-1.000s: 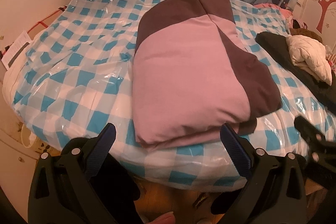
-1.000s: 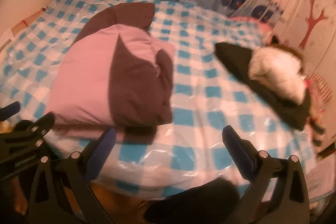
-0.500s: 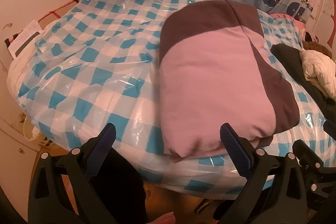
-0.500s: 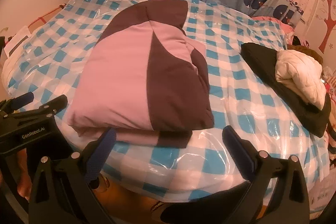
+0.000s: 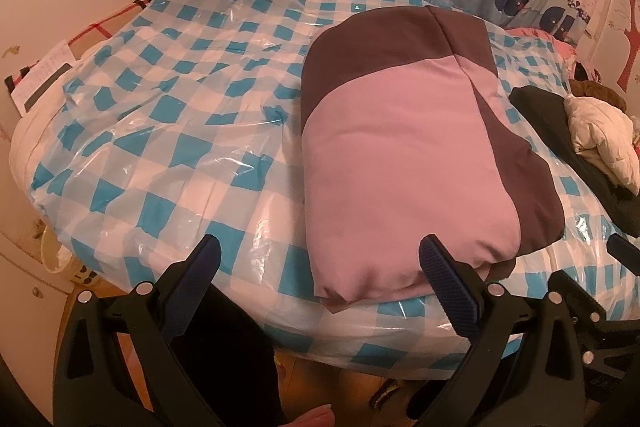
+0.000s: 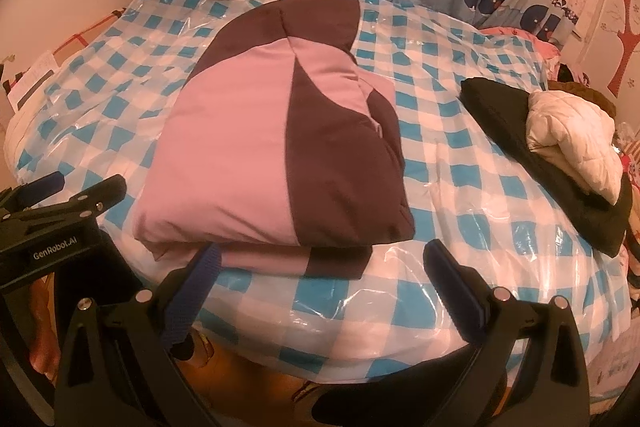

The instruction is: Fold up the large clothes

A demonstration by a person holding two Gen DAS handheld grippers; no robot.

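Soft matt pink-and-brown cloth jacket [image 5: 404, 163], shiny crinkly clear plastic sheet [image 5: 208, 155] over checked bed cloth, puffy quilted cream coat [image 6: 572, 143] at right, black plastic grippers with shiny metal screws

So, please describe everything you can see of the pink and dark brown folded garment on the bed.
The pink and dark brown folded garment looks like a soft padded jacket, pink panels with curved brown ones and a brown far end. It is folded into a thick, roughly rectangular bundle, lower layers showing at its near edge. It lies flat on the blue-and-white checked bed cover under clear plastic. Neither gripper touches it.
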